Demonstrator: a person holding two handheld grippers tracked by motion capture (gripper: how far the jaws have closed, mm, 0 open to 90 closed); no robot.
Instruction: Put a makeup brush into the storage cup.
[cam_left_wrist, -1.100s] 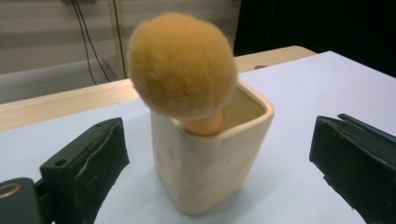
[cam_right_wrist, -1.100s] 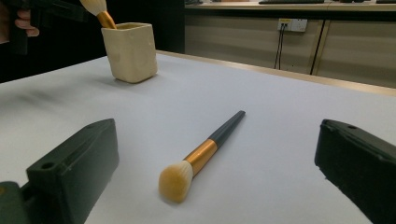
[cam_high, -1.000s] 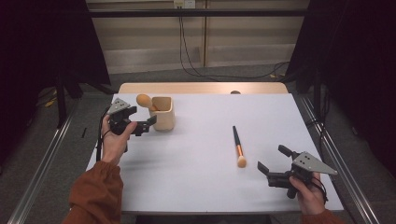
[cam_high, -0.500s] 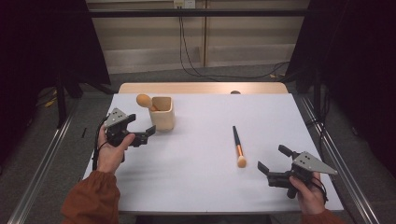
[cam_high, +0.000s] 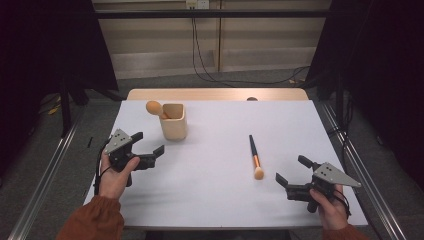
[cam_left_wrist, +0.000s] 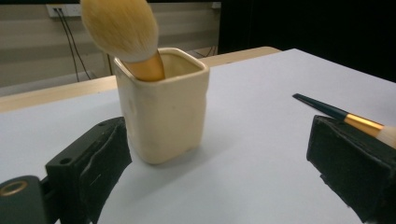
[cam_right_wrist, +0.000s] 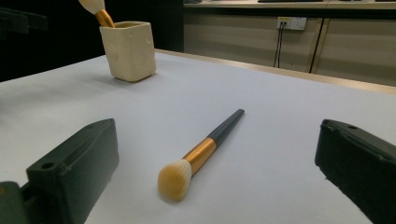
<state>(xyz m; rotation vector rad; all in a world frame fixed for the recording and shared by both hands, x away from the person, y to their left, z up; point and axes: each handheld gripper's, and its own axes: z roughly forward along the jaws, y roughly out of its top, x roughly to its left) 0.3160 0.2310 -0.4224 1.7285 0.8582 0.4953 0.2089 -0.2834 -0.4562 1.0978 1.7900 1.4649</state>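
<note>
1. Holding nothing, the left hand-held gripper (cam_high: 148, 150) sits over the left part of the bench (cam_high: 210, 195), jaws spread wide, released, pointing roughly toward the cup.
2. Left gripper view: the two black jaws frame a cream ceramic cup (cam_left_wrist: 163, 109), which stands just ahead of them, apart from both pads, upright on the bench.
3. A fluffy powder brush (cam_left_wrist: 123, 32) stands in the cup, bristles up, leaning over the cup's left rim in that view; its gold ferrule rests against the inner wall.
4. The right hand-held gripper (cam_high: 295, 175) is low at the right front of the bench, jaws also wide apart, released, grasping nothing.
5. Right gripper view: a makeup brush (cam_right_wrist: 201, 154) lies flat on the bench between and ahead of the jaws, touching neither; orange-tipped bristles nearest the camera, gold ferrule in the middle, dark handle pointing away.
6. High view: that loose brush (cam_high: 255, 157) lies right of centre, bristle end toward the person, near the right gripper and well apart from the cup (cam_high: 174, 121).
7. The cup stands toward the far left of the bench, near the left gripper.
8. Orange sleeves (cam_high: 92, 220) show at both wrists.
</note>
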